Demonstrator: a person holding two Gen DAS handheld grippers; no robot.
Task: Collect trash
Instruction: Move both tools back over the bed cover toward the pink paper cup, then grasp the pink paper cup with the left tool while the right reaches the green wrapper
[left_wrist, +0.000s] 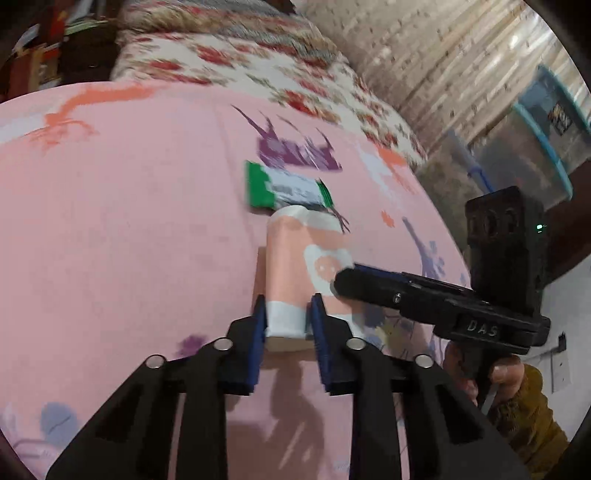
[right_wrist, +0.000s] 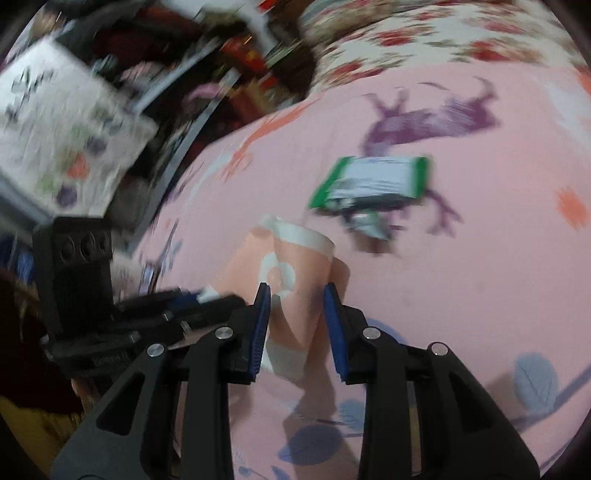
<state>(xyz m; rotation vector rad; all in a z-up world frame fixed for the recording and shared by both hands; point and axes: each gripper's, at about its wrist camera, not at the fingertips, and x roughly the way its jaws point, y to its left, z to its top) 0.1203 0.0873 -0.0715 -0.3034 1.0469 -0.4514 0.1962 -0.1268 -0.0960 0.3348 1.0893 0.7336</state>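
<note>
The left hand-held gripper (left_wrist: 287, 314) pinches the base of a peach-and-white paper cup (left_wrist: 306, 266) lying on its side on the pink printed bedsheet (left_wrist: 129, 221). The right hand-held gripper (right_wrist: 297, 295), half spread, straddles its middle without clearly pressing. At twelve o'clock beyond the rim lies a green-and-white foil wrapper (right_wrist: 373, 182), untouched. Judging by this, collecting has barely begun; no bin shows.

Bed and its surroundings
A pink printed bedsheet (left_wrist: 129, 221) meets a floral blanket (left_wrist: 258, 70); a blue-rimmed clear plastic bin (left_wrist: 535, 140) stands beyond.
</note>
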